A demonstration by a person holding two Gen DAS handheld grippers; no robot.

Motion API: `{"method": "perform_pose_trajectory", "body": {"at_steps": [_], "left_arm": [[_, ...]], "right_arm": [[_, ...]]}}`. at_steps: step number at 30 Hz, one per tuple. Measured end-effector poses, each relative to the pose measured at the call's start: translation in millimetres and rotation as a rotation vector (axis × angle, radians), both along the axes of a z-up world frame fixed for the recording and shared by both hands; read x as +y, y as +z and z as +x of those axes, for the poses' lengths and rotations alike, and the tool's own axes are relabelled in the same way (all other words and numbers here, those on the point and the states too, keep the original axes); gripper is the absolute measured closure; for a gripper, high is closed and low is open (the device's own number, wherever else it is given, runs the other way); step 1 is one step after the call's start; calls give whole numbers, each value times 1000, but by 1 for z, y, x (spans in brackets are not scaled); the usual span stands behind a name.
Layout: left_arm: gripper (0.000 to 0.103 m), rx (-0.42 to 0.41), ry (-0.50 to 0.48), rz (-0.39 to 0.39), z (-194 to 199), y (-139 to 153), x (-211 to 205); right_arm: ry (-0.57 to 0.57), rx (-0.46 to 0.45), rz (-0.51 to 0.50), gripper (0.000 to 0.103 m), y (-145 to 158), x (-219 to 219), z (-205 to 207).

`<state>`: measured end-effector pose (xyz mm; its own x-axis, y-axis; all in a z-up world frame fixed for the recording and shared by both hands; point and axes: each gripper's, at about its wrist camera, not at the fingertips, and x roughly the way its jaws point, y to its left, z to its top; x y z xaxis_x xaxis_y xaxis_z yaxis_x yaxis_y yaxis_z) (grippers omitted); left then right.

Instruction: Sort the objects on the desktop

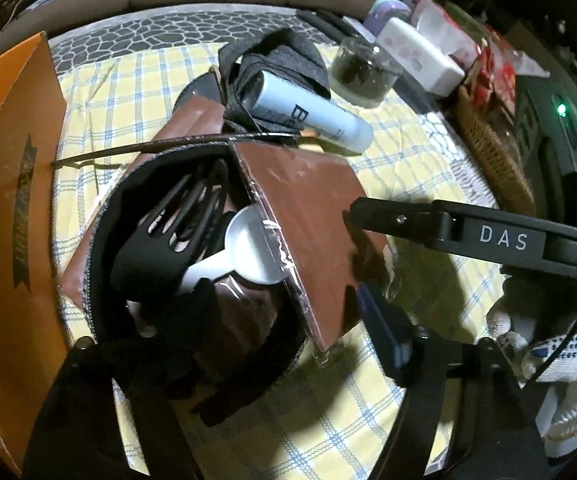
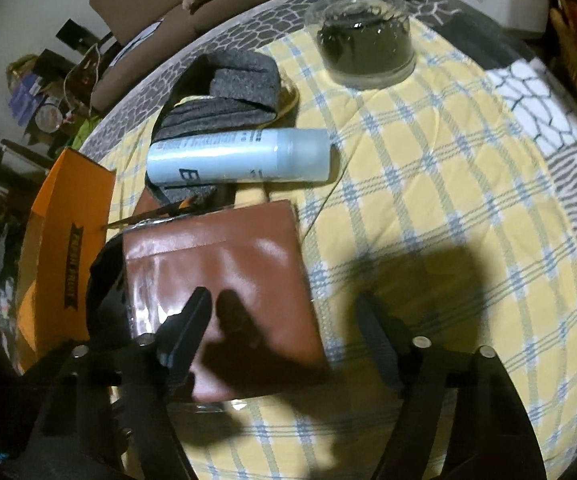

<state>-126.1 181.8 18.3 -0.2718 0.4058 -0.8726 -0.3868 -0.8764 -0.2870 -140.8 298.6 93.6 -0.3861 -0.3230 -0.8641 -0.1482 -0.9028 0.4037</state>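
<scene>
A brown packet in a clear sleeve (image 1: 308, 208) (image 2: 228, 264) leans over an open black pouch (image 1: 100, 240) holding black utensils (image 1: 176, 220) and a white spoon (image 1: 244, 240). My left gripper (image 1: 286, 296) stands open astride the packet's lower edge, one finger inside the pouch and the other outside the packet. My right gripper (image 2: 284, 298) is open too: its left finger hovers over the packet, its right finger beyond the packet's right edge, over the cloth. One of the right gripper's fingers (image 1: 392, 216) shows in the left wrist view, its tip at the packet.
A pale blue tube (image 1: 312, 116) (image 2: 240, 156) lies on grey felt (image 2: 232, 76) behind the packet. An orange box (image 1: 8, 200) (image 2: 68, 248) stands at the left. A glass jar (image 2: 364, 44), tissue box (image 1: 420, 56) and wicker basket (image 1: 488, 148) sit at the back right of the yellow checked cloth (image 2: 428, 200).
</scene>
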Motion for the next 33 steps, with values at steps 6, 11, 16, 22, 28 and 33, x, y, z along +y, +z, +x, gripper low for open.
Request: {"method": "perform_pose_trajectory", "body": {"at_steps": [6,11,16,22,28,33], "left_arm": [[59,-5,-19,-7,2,-2,4],[78,12,-35,-9,4,1,6],[82,54,-27,-16,6,10,3],[84,73,1,47,1,29,-11],[92,102,18,118,1,56,-30],[97,116,39,139,1,65,-44]], "right_arm": [[38,-16,1,37,-2,-9,1],[52,-11,-32,41,1,-11,2],[42,7,-39,53,7,-10,3],[23,43,-115,54,21,-7,5],[31,119,-252,66,46,-13,3],[79,160,-261,67,69,-39,-1]]}}
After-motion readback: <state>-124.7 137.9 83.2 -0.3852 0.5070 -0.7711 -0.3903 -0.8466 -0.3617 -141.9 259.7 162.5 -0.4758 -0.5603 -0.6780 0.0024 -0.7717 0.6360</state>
